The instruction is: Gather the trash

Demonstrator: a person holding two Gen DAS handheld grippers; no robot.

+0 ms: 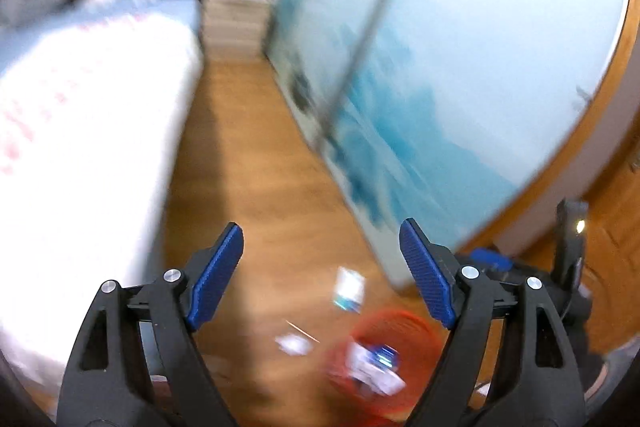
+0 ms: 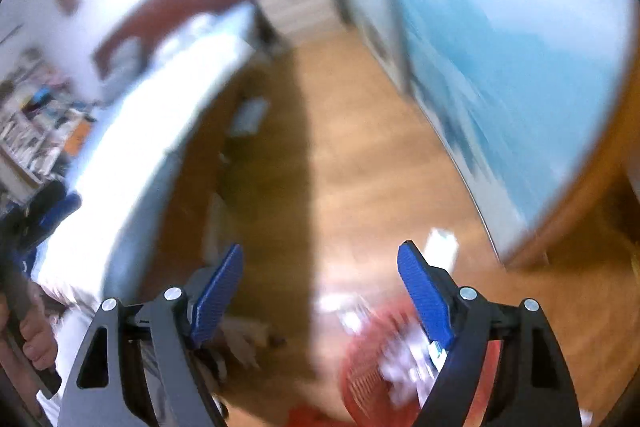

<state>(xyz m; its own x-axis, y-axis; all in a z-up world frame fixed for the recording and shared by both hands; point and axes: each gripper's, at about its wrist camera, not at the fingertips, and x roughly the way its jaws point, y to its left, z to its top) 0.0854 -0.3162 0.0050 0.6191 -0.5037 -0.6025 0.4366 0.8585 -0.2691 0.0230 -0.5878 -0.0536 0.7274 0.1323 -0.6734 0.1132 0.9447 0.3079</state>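
Both views are motion-blurred. A red mesh trash basket (image 1: pixel 384 367) stands on the wood floor and holds white and blue wrappers (image 1: pixel 376 363). It also shows in the right wrist view (image 2: pixel 372 371). Loose litter lies beside it: a white and teal packet (image 1: pixel 350 289), a white scrap (image 1: pixel 294 343) and a thin stick (image 1: pixel 302 331). A white packet (image 2: pixel 440 247) lies on the floor in the right wrist view. My left gripper (image 1: pixel 320 241) is open and empty, held above the floor. My right gripper (image 2: pixel 320 261) is open and empty above the basket.
A bed with white bedding (image 1: pixel 80 127) runs along the left. A wardrobe with blue sliding doors (image 1: pixel 460 67) runs along the right. A white drawer unit (image 1: pixel 234 23) stands at the far end of the wood floor aisle (image 1: pixel 256 147). A cluttered shelf (image 2: pixel 32 123) is far left.
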